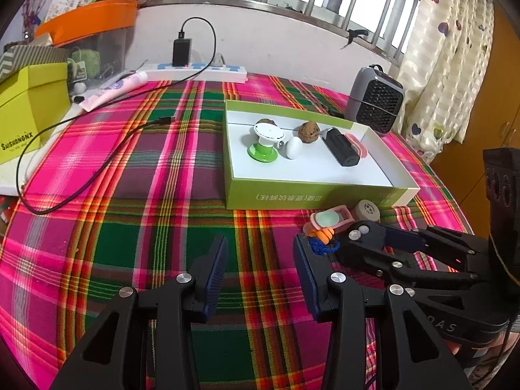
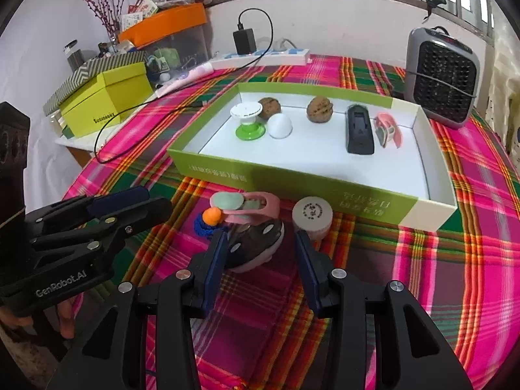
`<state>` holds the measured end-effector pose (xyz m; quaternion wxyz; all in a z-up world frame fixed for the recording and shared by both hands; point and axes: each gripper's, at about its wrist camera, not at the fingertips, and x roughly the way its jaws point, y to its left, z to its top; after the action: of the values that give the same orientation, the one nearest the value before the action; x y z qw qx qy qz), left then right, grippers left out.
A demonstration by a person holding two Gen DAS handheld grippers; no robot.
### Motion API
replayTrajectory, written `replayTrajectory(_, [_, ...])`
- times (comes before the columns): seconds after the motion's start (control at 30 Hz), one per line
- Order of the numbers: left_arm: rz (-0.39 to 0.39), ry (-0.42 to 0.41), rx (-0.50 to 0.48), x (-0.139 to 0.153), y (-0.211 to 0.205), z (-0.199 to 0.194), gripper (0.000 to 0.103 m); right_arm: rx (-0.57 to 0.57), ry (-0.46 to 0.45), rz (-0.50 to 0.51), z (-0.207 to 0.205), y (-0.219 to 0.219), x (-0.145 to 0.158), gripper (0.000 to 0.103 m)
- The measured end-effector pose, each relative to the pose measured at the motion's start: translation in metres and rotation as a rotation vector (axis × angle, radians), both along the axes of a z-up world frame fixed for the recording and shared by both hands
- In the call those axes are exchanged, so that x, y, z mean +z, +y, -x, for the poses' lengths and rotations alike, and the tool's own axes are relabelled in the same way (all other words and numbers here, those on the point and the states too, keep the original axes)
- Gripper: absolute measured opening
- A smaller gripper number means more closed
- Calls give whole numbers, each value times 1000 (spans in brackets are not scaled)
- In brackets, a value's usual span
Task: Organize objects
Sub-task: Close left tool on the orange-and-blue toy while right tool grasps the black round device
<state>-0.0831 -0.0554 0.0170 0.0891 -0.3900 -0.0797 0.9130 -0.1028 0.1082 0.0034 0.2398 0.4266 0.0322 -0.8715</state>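
The right gripper is spread wide, its blue-padded jaws either side of a dark oval object with a pale rim that lies on the plaid tablecloth; the left-side pad looks to be against the oval's edge, while the other stands apart from it and close beside a round white cap with printed lettering. Nothing is clamped. At about 11 o'clock from the oval sits a pink clip with a pale green disc, and touching it at 9 o'clock, an orange bead on a blue knitted piece.

The left gripper is likewise released — both jaws well apart over bare cloth, holding nothing. From its camera the right gripper's black linkage comes in from 3 o'clock and hides the oval.

The green-sided tray box lies at 12 o'clock of both grippers. Inside it, along the far wall: a white-and-green spool-shaped item, a white egg shape just beside it, two walnuts, a black rectangular device and a second pink clip at the right end.

Behind the box at 1 o'clock stands a small grey fan heater; at 10 o'clock, a lime cardboard box — and a white power strip with a black charger plugged in.
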Motion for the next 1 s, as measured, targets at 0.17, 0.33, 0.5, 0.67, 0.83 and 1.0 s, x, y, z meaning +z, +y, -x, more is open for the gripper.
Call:
replayTrajectory(0.17, [-15,-8,-13,-1,-1,3,40,-3,-8,-1,0,1,-1,44])
replayTrajectory(0.33, [-23,-21,-43,-3,3,4,40,-3,-4,-10,-2,1,-1,44])
replayTrajectory(0.5, [-36,-31,-72,-4,6,4,40,2,2,-11,-6,1,-2,35])
replayTrajectory(0.67, [-35,-33,-89,-3,9,4,40,6,10,-14,-9,2,-2,30])
replayTrajectory(0.83, [-35,-35,-114,-3,15,6,40,10,13,-19,-12,5,-2,29])
replayTrajectory(1.0, [-18,-37,-151,-4,24,10,40,7,11,-18,-17,12,-1,29])
